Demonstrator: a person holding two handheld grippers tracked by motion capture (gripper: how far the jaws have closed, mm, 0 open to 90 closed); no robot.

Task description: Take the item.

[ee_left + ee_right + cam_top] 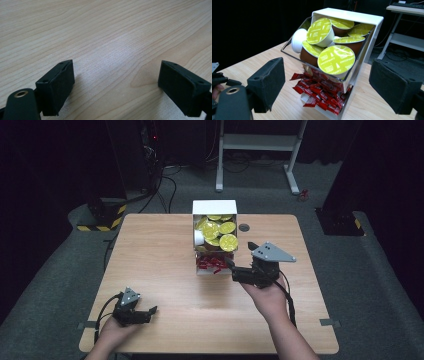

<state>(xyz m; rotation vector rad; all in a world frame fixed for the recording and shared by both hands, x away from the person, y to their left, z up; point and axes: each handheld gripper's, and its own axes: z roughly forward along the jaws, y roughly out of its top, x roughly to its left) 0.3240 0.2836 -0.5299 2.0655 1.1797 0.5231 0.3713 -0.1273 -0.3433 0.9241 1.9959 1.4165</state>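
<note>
Capsules [218,231] with yellow-green lids fill the upper bin of a white dispenser [214,207] at the desk's [165,255] far middle, red sachets [210,264] below them; the right tool [241,260] hangs just right of it, the left tool [150,312] sits near-left. Left gripper view: jaws spread over bare desk. Right gripper view: jaws spread, nothing between them, capsules [336,60] and sachets [319,93] ahead.

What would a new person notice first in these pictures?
The white dispenser box at the table's far middle draws the eye: its upper bin is heaped with yellow-green-lidded coffee capsules, and red sachets spill from the lower tray. The right gripper, jaws open, points at it; the left gripper rests open near the table's front-left corner.
</note>
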